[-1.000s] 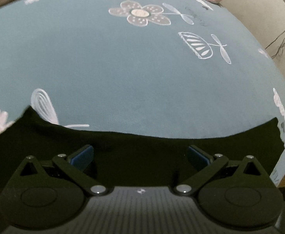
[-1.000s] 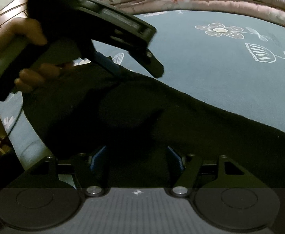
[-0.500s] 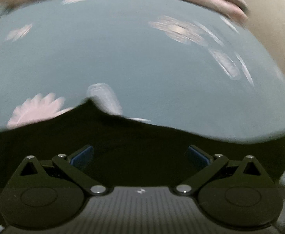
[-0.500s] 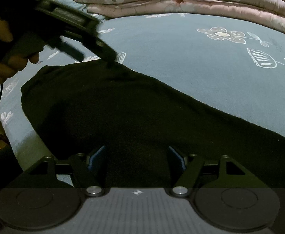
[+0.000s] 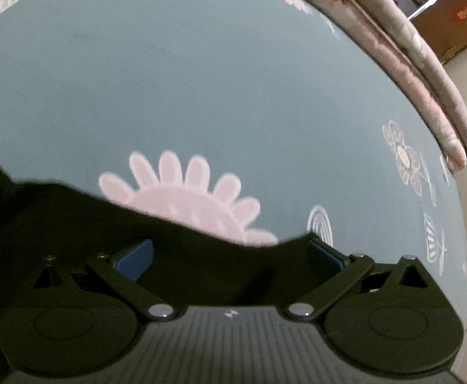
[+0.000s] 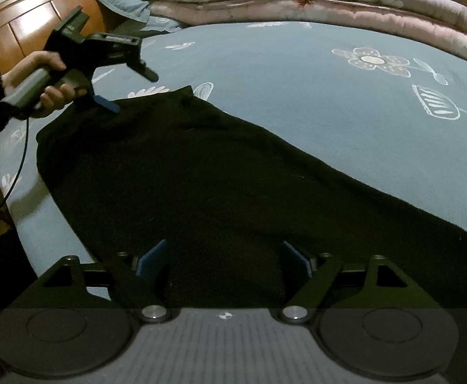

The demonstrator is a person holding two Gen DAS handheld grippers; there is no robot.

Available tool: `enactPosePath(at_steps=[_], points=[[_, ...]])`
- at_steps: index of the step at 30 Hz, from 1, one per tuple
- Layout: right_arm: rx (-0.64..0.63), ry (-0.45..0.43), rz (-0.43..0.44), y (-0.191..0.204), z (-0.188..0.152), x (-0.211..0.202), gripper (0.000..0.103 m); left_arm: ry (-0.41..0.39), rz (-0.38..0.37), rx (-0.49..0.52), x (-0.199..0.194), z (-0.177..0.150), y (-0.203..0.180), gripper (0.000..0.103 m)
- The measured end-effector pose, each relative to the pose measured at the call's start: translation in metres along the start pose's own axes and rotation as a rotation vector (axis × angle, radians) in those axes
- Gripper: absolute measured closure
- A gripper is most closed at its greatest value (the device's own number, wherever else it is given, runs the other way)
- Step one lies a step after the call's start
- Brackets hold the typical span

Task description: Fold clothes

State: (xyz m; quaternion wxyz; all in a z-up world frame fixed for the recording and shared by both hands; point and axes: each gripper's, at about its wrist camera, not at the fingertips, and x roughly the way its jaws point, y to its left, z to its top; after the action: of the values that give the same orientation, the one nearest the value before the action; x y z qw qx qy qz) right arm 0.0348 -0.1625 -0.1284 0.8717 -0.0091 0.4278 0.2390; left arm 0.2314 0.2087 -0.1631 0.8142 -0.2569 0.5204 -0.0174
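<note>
So my left gripper point(image 5: 230, 256) has its blue pads point(image 5: 134, 259) spread wide apart, nothing pinched between them, just the edge of the black garment point(image 6: 201, 176) running across the lower part of the left wrist view. From the right wrist view you can see that same gripper in the upper left of the frame, held in my left hand point(image 6: 41, 83), its tips right at the far corner of the cloth; can't tell if they actually touch it. My right gripper point(image 6: 224, 260) is also spread open, pads on either side of a dark stretch of the garment at bottom centre, not clamped on it.

The garment lies flat-ish on the blue bedsheet point(image 6: 297, 80), running diagonally from upper left to lower right. The sheet has white and pink flower prints point(image 5: 195, 204). A folded pink quilt point(image 6: 329, 3) sits along the top edge, a blue pillow point(image 6: 128, 3) beside it against the wooden headboard point(image 6: 19, 28). No containers anywhere.
</note>
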Motion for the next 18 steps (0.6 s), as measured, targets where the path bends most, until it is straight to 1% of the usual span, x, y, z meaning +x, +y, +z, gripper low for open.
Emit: enactPosePath(at_steps=[4,6,8,9,12,14,16,17,18], points=[[0.002,0.0,0.005,0.0,0.0,-0.002,0.018,-0.005,0.007,-0.025,-0.004,0.006,0.0,0.002],[0.02,-0.006,0.018,-0.002,0.0,-0.004,0.018,-0.008,0.019,0.004,-0.019,-0.002,-0.006,0.002],[0.044,-0.016,0.036,-0.005,0.0,-0.007,0.018,0.0,-0.004,0.063,-0.037,-0.019,-0.012,0.001],[0.054,-0.024,0.042,-0.006,0.001,-0.008,0.018,0.019,-0.012,0.099,-0.046,-0.031,-0.016,0.001],[0.07,-0.039,0.049,-0.007,0.002,-0.011,0.018,0.099,-0.01,0.189,-0.058,-0.069,-0.02,0.001],[0.069,-0.042,0.048,-0.006,0.002,-0.012,0.018,0.129,0.016,0.231,-0.058,-0.088,-0.017,0.001],[0.063,-0.041,0.045,-0.005,0.002,-0.012,0.018,0.133,0.044,0.239,-0.054,-0.097,-0.008,0.001],[0.058,-0.039,0.043,-0.004,0.002,-0.011,0.018,0.135,0.054,0.219,-0.052,-0.099,0.0,0.001],[0.055,-0.037,0.04,-0.004,0.002,-0.011,0.018,0.144,0.059,0.179,-0.05,-0.1,0.01,0.001]])
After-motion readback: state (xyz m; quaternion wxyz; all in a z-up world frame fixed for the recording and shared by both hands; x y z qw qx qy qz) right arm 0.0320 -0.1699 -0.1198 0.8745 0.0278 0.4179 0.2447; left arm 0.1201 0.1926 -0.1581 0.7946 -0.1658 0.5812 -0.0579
